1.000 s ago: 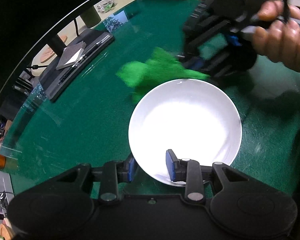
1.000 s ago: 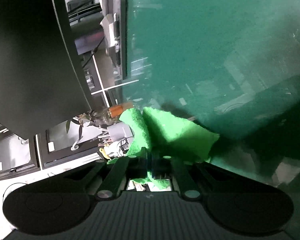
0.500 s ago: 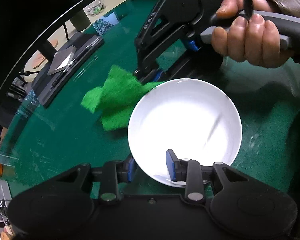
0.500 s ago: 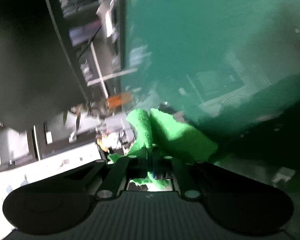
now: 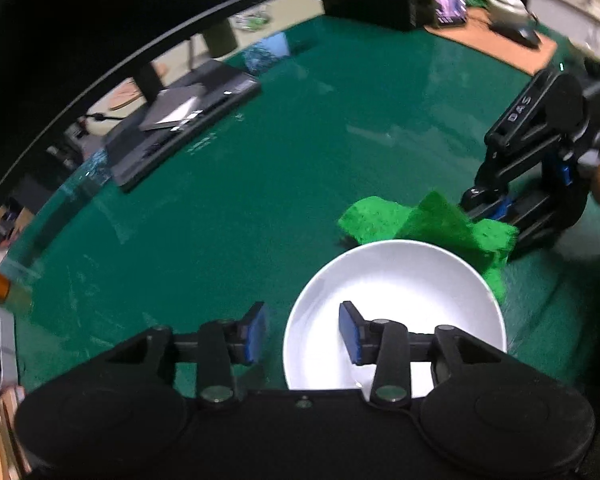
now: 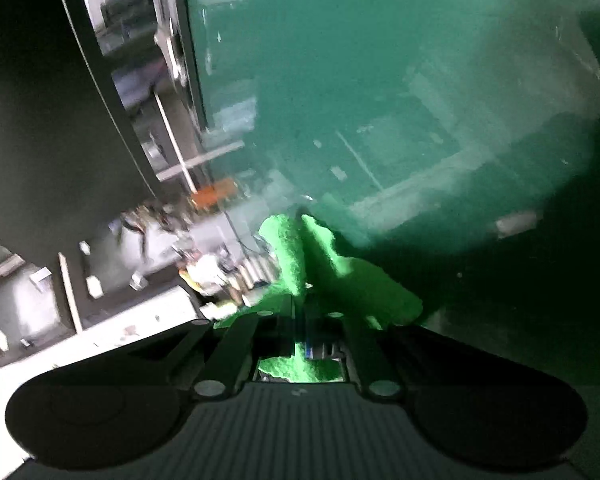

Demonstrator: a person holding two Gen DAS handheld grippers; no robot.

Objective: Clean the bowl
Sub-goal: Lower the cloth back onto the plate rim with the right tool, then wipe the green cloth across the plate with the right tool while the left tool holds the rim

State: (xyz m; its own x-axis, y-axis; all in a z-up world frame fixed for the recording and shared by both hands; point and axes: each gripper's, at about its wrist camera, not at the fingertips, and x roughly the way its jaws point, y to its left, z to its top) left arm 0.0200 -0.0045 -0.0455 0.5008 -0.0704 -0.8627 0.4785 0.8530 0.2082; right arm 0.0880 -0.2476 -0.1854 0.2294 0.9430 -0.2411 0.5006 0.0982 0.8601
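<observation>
Left wrist view: left tongs (image 5: 302, 332) standing apart astride the near rim of the white bowl (image 5: 394, 292), not gripping it.
One pad is sitting outside the wall, the other inside over the basin. The right tongs (image 5: 490, 210) are pinching a green cloth (image 5: 432, 226) just past the bowl's far rim, a corner draping over that edge; the right wrist view is showing them clamped on the cloth (image 6: 320, 272). The bowl is resting on the green glass worktop (image 5: 228, 220). Judging by its gloss, the bowl is probably stiff, smooth, slippery and breakable, so the rim is the sensible hold; the cloth is looking soft and limp.
</observation>
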